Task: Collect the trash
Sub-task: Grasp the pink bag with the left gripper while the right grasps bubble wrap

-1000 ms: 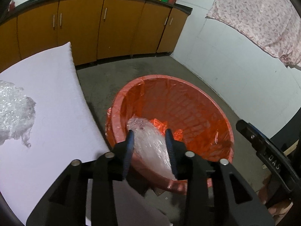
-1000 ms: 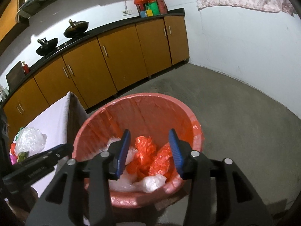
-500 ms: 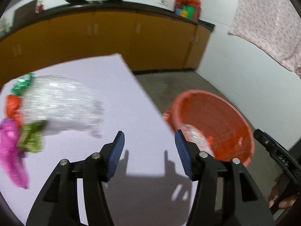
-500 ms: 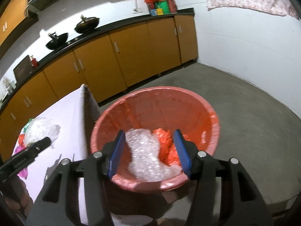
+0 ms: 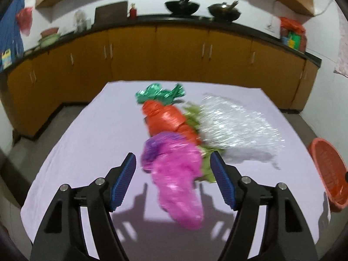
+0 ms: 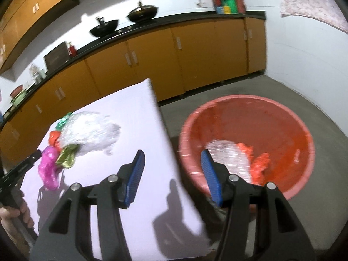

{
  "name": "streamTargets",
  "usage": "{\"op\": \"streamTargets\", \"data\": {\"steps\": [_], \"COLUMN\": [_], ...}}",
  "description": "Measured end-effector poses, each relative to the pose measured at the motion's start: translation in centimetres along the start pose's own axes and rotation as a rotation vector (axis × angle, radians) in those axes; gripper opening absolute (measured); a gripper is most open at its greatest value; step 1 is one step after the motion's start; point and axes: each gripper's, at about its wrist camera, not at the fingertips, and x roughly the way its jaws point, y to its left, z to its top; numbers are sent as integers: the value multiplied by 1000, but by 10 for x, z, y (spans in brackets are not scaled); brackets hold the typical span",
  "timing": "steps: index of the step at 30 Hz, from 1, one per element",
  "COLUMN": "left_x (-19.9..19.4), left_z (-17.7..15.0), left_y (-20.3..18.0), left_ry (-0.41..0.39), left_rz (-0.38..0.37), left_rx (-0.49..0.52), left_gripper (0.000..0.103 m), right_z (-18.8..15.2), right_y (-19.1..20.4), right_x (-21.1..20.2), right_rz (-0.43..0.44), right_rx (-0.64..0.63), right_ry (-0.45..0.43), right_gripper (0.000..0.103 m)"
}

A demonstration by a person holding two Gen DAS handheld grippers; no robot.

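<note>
On table, pink wrapper lies lengthwise toward camera; edges blurred, apparently crumpled.

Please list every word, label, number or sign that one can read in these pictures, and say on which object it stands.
None can be read.
Colourful boxes on the counter: print too blurred.
Yellow-and-blue card at the left edge: too small and blurred.
Left gripper body: faint marking, illegible.

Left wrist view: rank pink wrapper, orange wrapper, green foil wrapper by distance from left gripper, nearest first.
From the left gripper, open:
1. Pink wrapper, between the fingers, on the table.
2. Orange wrapper, behind it, mid-table.
3. Green foil wrapper, farthest, toward the cabinets.
</note>
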Motion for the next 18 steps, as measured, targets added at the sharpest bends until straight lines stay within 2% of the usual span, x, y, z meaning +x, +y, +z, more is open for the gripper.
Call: {"op": "streamTargets", "data": {"steps": [6,9,11,14,18], "left_x": [24,30,30,25,19], "left_z": [-4,-8,-9,-10,-7], "left_y": [7,15,17,20,32], "left_ry": [81,109,114,100,75], "left_rz": [-35,-66,-91,-118,-126], "left_rx": [-16,-32,-35,-20,-22], "left_gripper": [69,61,52,32,28], "right_z": [1,2,1,3,5], "right_y": [45,62,72,89,111], "right_x": [9,13,17,26,40], "right_rz": [48,66,79,101,128], "right_rx": [-69,-93,-105,-119,-138], "right_ry": [23,30,36,46,60], "right_gripper": [53,53,53,53,53]}}
